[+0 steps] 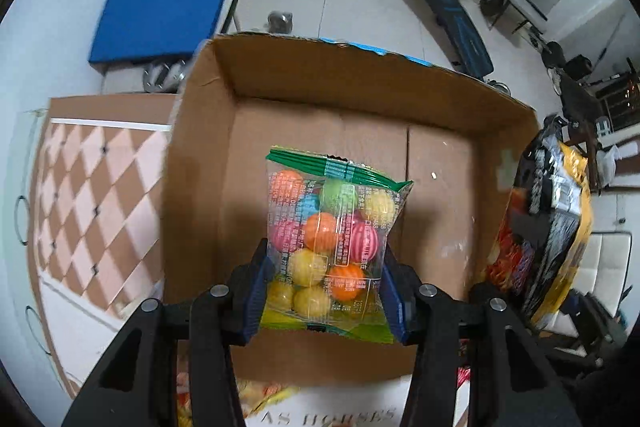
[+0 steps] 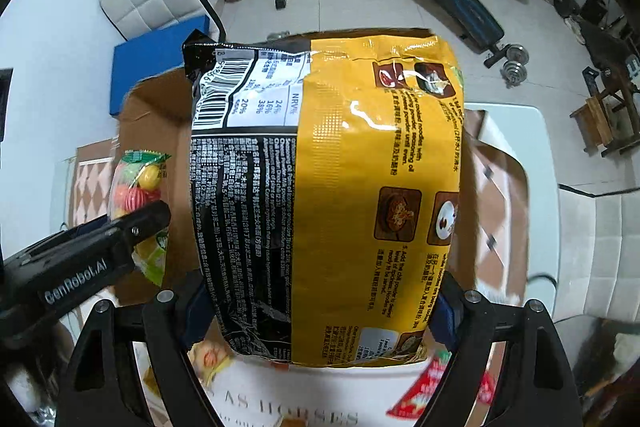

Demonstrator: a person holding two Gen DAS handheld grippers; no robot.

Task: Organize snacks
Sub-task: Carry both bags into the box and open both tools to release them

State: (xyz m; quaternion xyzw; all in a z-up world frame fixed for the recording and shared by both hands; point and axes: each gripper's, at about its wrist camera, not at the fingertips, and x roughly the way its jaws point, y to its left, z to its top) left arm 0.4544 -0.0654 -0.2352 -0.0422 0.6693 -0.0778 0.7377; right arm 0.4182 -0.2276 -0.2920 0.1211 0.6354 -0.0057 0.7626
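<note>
My left gripper (image 1: 326, 287) is shut on a clear bag of coloured candy balls (image 1: 330, 239) with a green top seal, held above the open cardboard box (image 1: 360, 87), whose floor looks bare. My right gripper (image 2: 320, 311) is shut on a large yellow and black noodle packet (image 2: 332, 187), held up beside the box's right wall; it also shows in the left wrist view (image 1: 548, 227). In the right wrist view the left gripper (image 2: 92, 255) and candy bag (image 2: 136, 187) appear at the left, with the box (image 2: 156, 107) behind the packet.
The box stands on a white table with a checked pink and brown mat (image 1: 92, 203). Loose snack packets lie near the front edge (image 2: 432, 387) beside a printed sheet (image 2: 280, 415). White chairs, a blue cushion (image 1: 160, 15) and gym equipment stand on the floor beyond.
</note>
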